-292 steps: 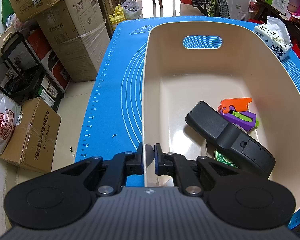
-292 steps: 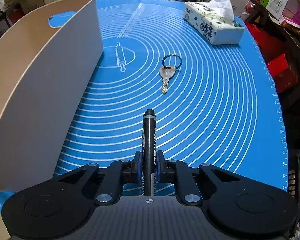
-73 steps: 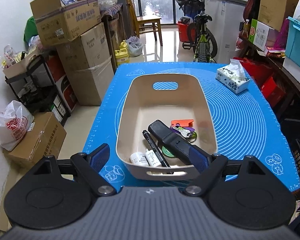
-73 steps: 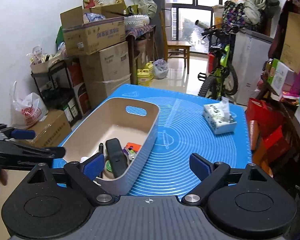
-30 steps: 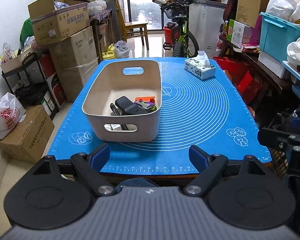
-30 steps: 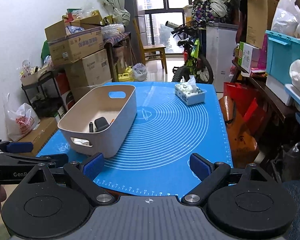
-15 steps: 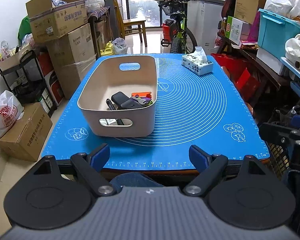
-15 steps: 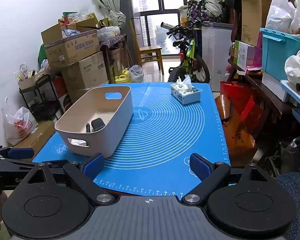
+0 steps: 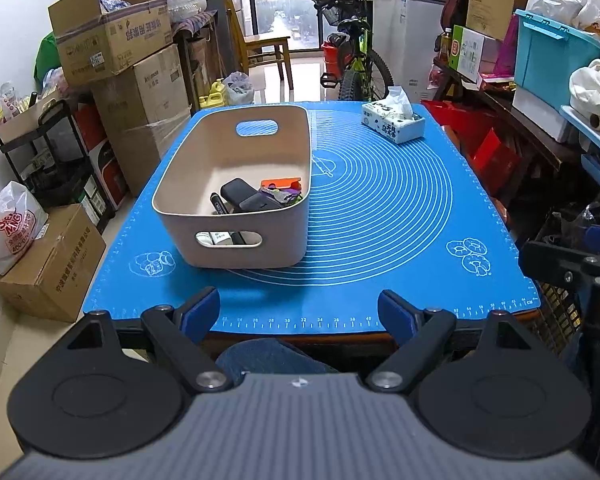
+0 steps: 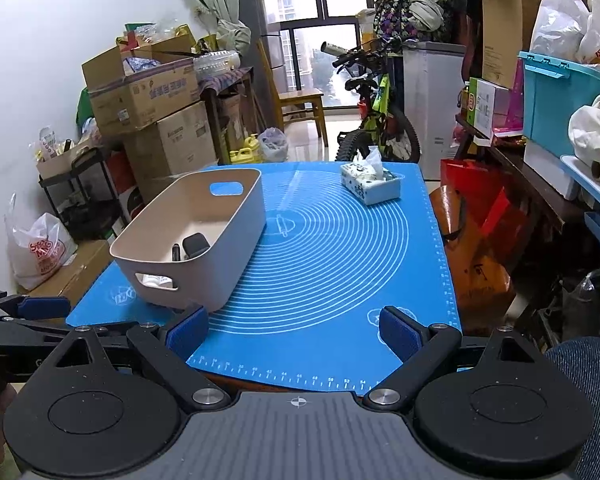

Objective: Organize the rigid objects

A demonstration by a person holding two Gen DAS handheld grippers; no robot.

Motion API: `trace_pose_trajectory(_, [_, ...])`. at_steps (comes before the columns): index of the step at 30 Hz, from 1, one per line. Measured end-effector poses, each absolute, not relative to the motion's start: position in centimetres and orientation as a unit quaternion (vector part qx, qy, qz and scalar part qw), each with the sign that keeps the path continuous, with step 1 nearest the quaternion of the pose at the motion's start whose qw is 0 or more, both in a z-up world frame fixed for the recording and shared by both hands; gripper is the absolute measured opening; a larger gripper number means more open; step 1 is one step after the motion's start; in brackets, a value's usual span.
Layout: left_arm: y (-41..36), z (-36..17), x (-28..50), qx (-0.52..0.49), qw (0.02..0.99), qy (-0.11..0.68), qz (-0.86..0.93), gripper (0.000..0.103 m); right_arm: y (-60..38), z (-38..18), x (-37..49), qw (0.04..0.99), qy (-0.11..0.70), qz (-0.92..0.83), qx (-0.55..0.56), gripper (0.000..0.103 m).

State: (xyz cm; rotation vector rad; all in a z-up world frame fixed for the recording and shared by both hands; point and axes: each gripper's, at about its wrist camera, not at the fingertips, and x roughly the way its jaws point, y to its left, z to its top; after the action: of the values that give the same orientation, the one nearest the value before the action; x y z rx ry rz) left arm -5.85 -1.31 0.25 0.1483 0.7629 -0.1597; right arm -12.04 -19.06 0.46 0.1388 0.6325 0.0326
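Rigid objects — marker (image 9: 219, 205), black remote (image 9: 247, 199), orange cutter (image 9: 280, 181) — all lie in the beige bin (image 9: 236, 248); we have pulled back from the desk (image 9: 380, 208), left gripper (image 9: 300, 314) and right gripper (image 10: 294, 330) jaws apart, empty: sorting looks finished

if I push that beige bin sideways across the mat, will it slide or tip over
The bin will likely slide rather than tip: it looks wide and low, sitting flat on the blue mat. The mat looks rubbery, so it may drag or grab at first. The marker and other loose items inside would probably shift and rattle.
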Motion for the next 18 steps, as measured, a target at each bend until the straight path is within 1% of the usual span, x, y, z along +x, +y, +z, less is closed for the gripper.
trace_pose_trajectory(18, [-1.45, 0.25, -5.86, 0.075, 0.922, 0.371, -0.08, 0.086, -19.2, 0.26, -12.21, 0.946, 0.314, 0.014, 0.076, 0.093])
